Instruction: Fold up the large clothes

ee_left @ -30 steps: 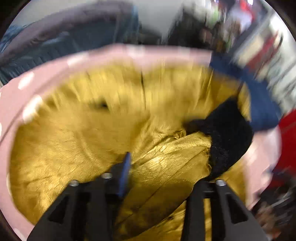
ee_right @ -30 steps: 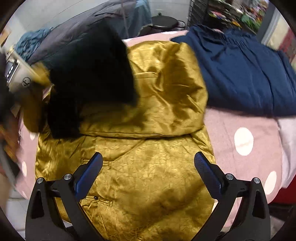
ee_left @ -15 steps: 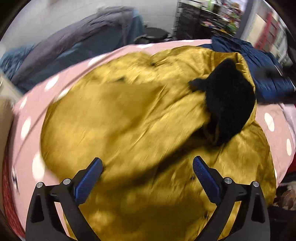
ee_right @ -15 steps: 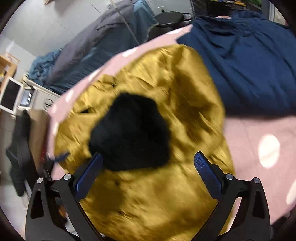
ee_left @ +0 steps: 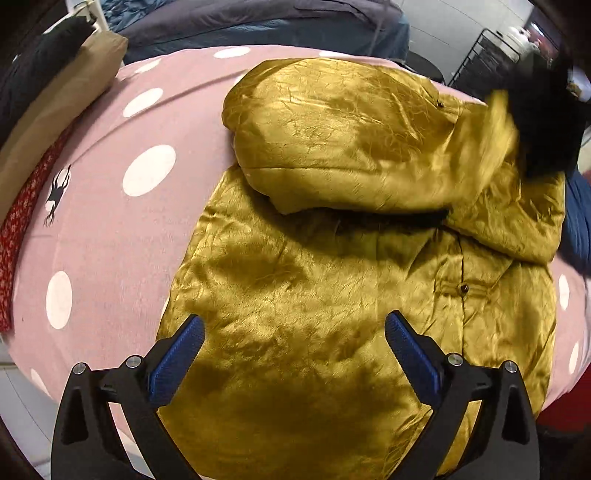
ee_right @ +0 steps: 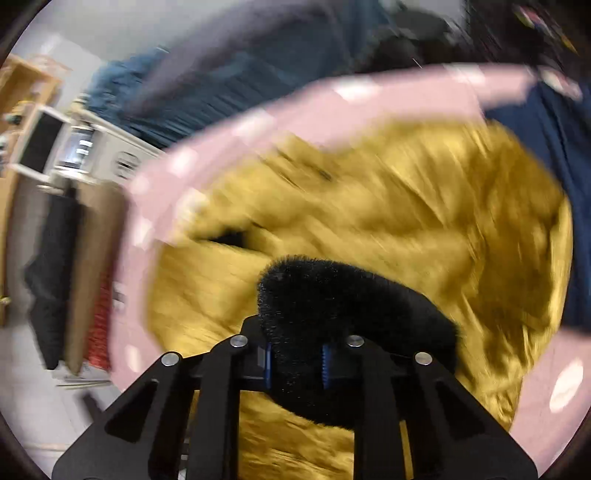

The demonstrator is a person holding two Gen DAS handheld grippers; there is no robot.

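A shiny gold padded jacket (ee_left: pixel 332 295) lies spread on a pink cover with white dots (ee_left: pixel 110 221). One gold sleeve (ee_left: pixel 351 147) is folded across its upper part. My left gripper (ee_left: pixel 295 343) hovers above the jacket's lower half, open, with nothing between its blue pads. In the right wrist view, which is blurred by motion, my right gripper (ee_right: pixel 295 365) has its jaws closing on the jacket's black fur trim (ee_right: pixel 332 302), and the pads press into the fur. That same fur (ee_left: pixel 543 122) shows as a dark blur at the upper right of the left wrist view.
A navy garment (ee_right: pixel 554 147) lies to the right of the jacket. Grey-blue bedding (ee_left: pixel 258 18) is piled behind the cover. A tan cushion (ee_left: pixel 55 99) and red patterned cloth (ee_left: pixel 18 221) sit at the left edge. A black wire rack (ee_left: pixel 476 55) stands at the back right.
My left gripper opened and drew back, leaving the gold sleeve folded across the jacket. My right gripper moved in over the jacket and closed on the black fur trim.
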